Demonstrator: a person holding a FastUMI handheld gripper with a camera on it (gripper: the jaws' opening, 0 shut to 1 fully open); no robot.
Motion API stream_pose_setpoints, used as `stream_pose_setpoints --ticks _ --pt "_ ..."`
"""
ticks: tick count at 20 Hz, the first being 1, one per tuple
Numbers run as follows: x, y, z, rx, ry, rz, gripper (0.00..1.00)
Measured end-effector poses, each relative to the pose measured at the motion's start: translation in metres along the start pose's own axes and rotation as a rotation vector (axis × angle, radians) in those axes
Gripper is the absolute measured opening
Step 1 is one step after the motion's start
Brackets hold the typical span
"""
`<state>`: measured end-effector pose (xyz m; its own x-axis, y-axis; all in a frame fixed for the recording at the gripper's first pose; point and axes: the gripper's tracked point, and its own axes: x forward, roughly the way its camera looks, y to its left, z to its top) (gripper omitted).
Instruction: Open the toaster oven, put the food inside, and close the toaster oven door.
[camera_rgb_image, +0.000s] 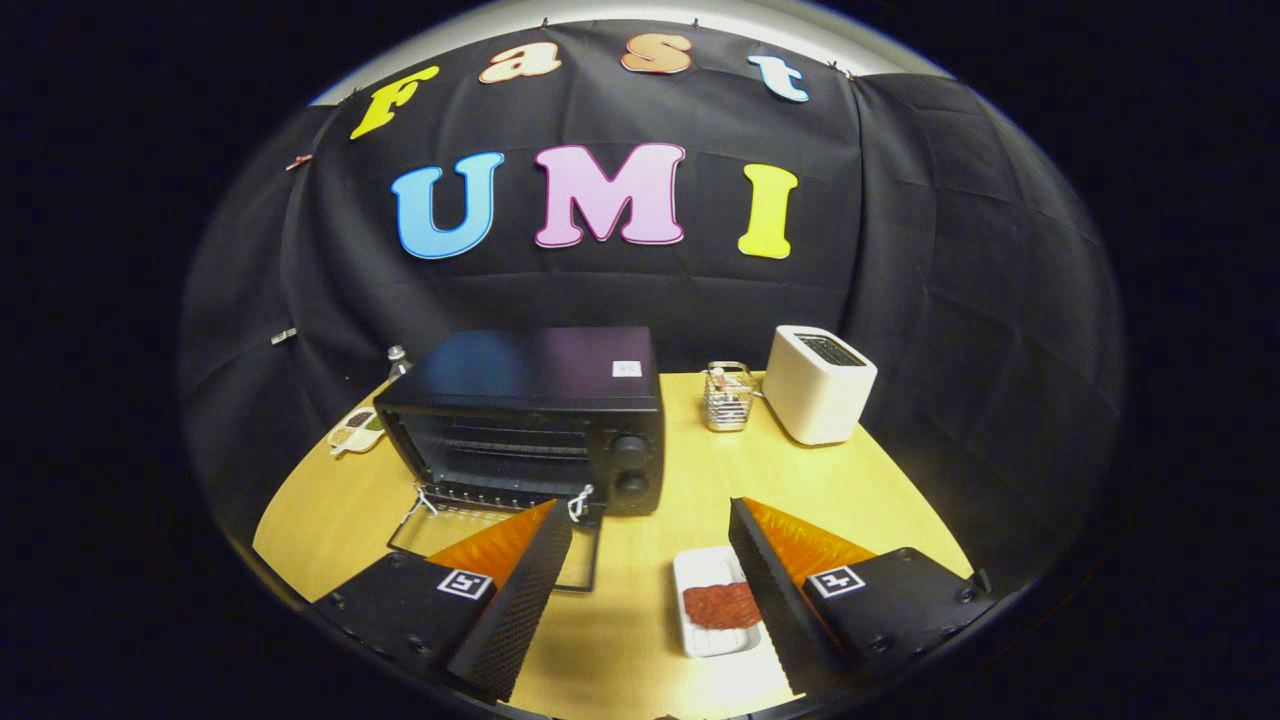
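A black toaster oven (530, 415) stands on the wooden table (640, 620), beyond my left finger. Its glass door (500, 545) lies folded down flat on the table, partly hidden behind that finger, so the racks inside show. A white rectangular dish (712, 600) with a reddish slab of food (722, 605) lies between my fingers, close against the right one. My gripper (650, 530) hovers above the table with its fingers spread wide and nothing held.
A white slot toaster (820, 383) stands at the back right. A small wire basket (728, 398) sits between it and the oven. Left of the oven lie a small dish of condiments (357, 430) and a shaker (398, 362).
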<state>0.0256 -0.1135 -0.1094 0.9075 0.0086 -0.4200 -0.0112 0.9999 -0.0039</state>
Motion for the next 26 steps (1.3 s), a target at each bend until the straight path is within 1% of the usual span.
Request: stream_pose_setpoints --ticks 3,7,14,16,18,19,20,22,23,24,26 --pt "0.014 -0.042 -0.006 0.029 0.043 0.016 0.98" --pt "0.028 -0.079 -0.035 0.059 0.136 0.064 0.99" --pt "0.050 -0.098 -0.099 0.164 0.334 0.211 0.99" --pt "0.051 -0.096 -0.121 0.175 0.406 0.263 0.97" --pt "0.054 -0.093 -0.133 0.177 0.442 0.305 0.96" --pt "0.054 -0.092 -0.138 0.184 0.456 0.324 0.94" --pt "0.054 -0.090 -0.142 0.196 0.468 0.340 0.90" --pt "0.054 -0.085 -0.148 0.226 0.502 0.366 0.73" --pt "0.055 -0.082 -0.151 0.243 0.514 0.372 0.58" --pt "0.058 -0.084 -0.152 0.247 0.518 0.366 0.54" --pt "0.057 -0.086 -0.151 0.274 0.528 0.367 0.39"
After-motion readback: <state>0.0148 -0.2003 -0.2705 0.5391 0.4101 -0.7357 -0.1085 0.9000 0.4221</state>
